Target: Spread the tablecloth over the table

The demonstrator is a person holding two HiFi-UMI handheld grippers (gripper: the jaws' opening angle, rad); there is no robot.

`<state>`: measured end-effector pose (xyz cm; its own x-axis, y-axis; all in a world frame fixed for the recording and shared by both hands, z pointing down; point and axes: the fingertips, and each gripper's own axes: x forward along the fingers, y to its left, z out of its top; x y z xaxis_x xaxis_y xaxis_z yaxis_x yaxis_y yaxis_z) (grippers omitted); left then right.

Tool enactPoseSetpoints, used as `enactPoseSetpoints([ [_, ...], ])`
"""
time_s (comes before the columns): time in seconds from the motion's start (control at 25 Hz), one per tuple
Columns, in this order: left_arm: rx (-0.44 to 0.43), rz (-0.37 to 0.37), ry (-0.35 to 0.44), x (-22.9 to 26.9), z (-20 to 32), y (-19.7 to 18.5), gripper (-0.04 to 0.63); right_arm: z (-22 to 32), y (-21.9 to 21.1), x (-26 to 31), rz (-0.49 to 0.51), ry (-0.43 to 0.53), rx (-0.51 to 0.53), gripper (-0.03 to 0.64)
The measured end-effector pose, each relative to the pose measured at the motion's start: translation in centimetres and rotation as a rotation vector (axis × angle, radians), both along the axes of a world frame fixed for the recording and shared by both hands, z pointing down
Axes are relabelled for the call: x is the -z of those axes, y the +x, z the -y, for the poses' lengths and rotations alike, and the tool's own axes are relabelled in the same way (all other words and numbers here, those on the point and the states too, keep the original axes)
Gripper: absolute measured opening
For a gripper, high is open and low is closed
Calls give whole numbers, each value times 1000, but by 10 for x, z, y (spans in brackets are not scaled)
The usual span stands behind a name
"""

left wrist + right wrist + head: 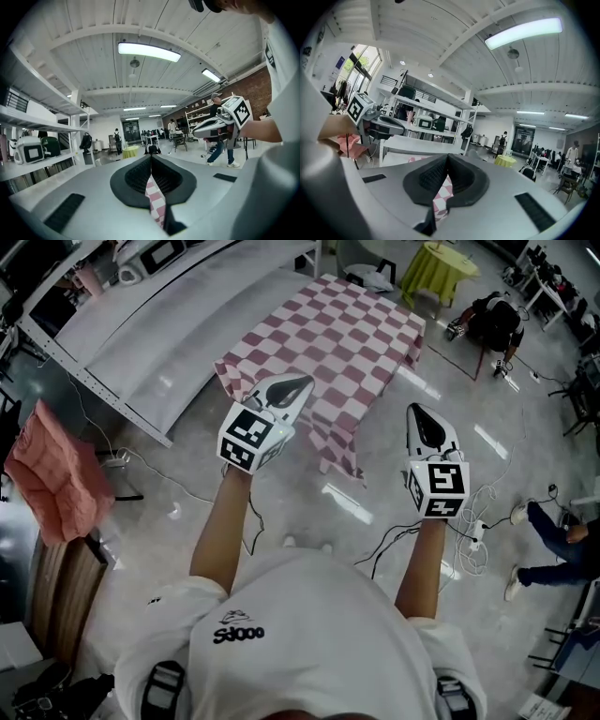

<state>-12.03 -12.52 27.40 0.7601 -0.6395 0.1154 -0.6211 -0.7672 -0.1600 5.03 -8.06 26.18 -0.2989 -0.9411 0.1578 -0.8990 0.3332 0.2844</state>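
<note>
A pink-and-white checked tablecloth [347, 334] stretches away from me in the head view, with one edge hanging down near the middle. What lies under it is hidden. My left gripper [302, 382] is raised at the cloth's near left side, shut on a strip of the cloth [155, 199]. My right gripper [413, 409] is raised at the near right, shut on another bit of the checked cloth [443, 197]. Each gripper view shows the other gripper held at about the same height: the right gripper [220, 124] and the left gripper [379, 123].
A long white shelving bench [159, 334] runs along the left. A pink cloth [56, 474] hangs at the far left. Cables [469, 531] lie on the floor by my right side. A person's legs [562, 540] are at the right; another person [492, 324] crouches beyond, near a yellow-green covered table [441, 268].
</note>
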Motion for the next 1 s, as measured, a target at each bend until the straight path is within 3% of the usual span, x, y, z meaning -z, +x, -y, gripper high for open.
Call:
enactPoseSetpoints([
  [0.36, 5, 7, 76, 29, 0, 2, 31, 6, -3, 18, -23, 24, 2, 23],
  [1.0, -22, 20, 83, 28, 2, 17, 31, 7, 1, 22, -56, 23, -1, 21],
])
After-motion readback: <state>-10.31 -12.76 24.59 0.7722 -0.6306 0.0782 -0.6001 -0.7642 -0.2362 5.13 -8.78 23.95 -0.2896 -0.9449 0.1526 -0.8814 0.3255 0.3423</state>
